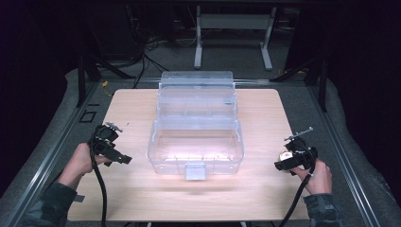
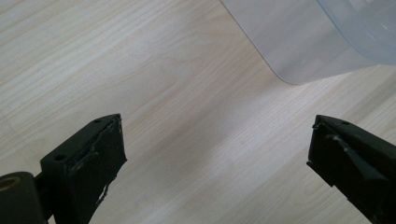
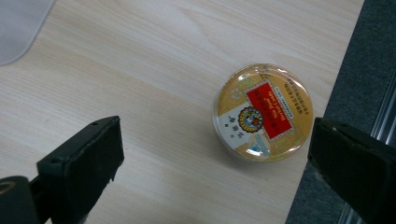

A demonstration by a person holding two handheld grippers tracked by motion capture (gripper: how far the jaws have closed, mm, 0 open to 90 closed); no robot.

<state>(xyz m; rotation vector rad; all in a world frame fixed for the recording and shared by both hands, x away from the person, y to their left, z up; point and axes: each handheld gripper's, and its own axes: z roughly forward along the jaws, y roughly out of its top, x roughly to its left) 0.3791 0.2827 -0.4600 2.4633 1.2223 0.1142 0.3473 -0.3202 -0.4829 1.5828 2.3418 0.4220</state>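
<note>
A clear plastic box stands in the middle of the wooden table, its lid swung back and a latch tab at its front. My left gripper hovers left of the box, open and empty. In the left gripper view its jaws are wide apart over bare wood, with a corner of the box ahead. My right gripper is open near the table's right edge. In the right gripper view a round gold tin with a red label lies on the table between the spread jaws, close to the right one.
The tin lies close to the table's right edge, with grey floor beyond. A corner of the clear box shows at the upper left of the right gripper view. Metal rails run along both sides of the table.
</note>
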